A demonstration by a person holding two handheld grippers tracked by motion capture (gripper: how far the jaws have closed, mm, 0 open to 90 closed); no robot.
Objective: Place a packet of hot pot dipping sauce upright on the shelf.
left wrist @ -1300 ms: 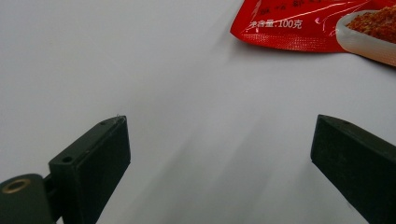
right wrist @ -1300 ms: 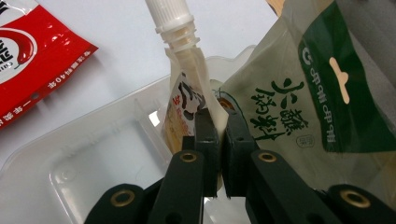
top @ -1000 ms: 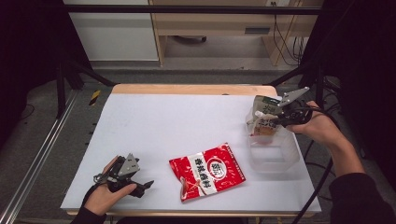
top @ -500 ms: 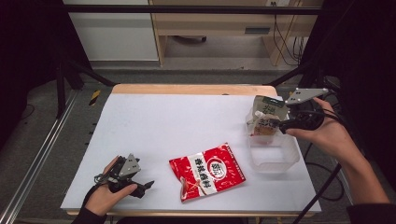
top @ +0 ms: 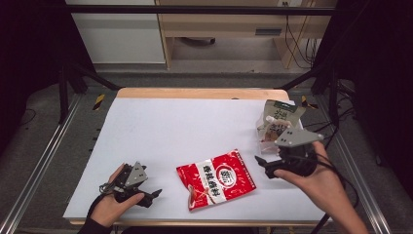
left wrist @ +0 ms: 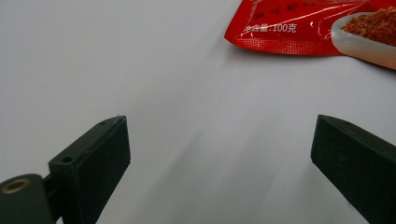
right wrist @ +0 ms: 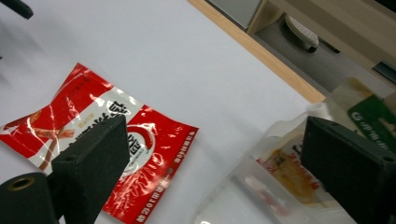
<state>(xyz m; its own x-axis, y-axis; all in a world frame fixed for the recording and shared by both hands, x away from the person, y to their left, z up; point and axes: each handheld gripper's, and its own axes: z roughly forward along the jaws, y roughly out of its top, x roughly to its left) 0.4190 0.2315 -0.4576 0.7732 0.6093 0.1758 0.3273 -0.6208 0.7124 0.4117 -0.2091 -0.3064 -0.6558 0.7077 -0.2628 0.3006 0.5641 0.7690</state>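
Note:
A red snack packet lies flat near the table's front edge, and I see it too in the right gripper view and the left gripper view. A beige and green pouch stands in a clear plastic bin at the right. My right gripper hovers in front of that bin, just right of the packet; its jaws have just been opening and stand open with nothing between them. My left gripper rests low at the front left, open and empty, pointing toward the packet.
The white table top has a wooden strip along its far edge. Metal rails run along both sides of the table. In the right gripper view the clear bin and the pouch sit close at the right.
My right gripper has let go of the pouch in the bin, opened, and drawn back toward the front and left, near the red packet. The left gripper has stayed put.

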